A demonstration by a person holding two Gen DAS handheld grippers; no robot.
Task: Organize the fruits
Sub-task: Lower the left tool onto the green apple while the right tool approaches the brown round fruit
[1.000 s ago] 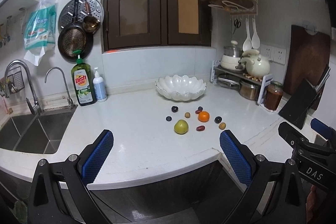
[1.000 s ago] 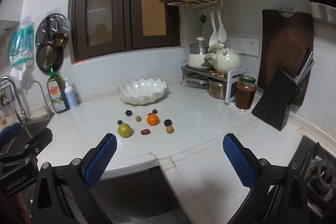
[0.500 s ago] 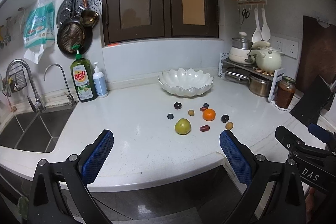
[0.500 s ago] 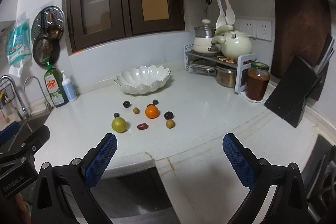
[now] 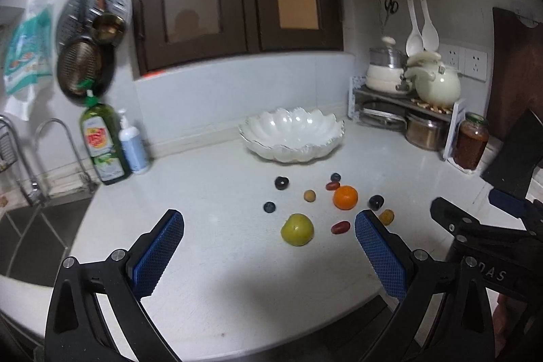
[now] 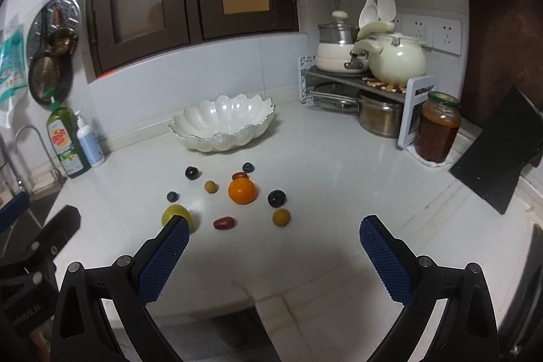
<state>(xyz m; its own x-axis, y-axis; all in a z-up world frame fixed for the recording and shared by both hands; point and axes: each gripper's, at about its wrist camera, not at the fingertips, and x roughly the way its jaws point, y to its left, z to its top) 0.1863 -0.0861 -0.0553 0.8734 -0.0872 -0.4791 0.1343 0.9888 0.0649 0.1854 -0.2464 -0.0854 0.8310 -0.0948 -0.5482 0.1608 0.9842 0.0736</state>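
Observation:
Several small fruits lie loose on the white counter: a green apple, an orange, a red date, dark plums and blueberries. Behind them stands an empty white scalloped bowl. In the right wrist view I see the same orange, apple and bowl. My left gripper is open and empty, just in front of the apple. My right gripper is open and empty, in front of the fruits.
A sink with taps lies at the left, with a dish soap bottle and a pump bottle beside it. A rack with pots and a kettle, a jar and a black knife block stand at the right.
Both grippers have moved forward over the counter toward the fruits, which now look larger and closer. Both stay open. The fruits have not moved.

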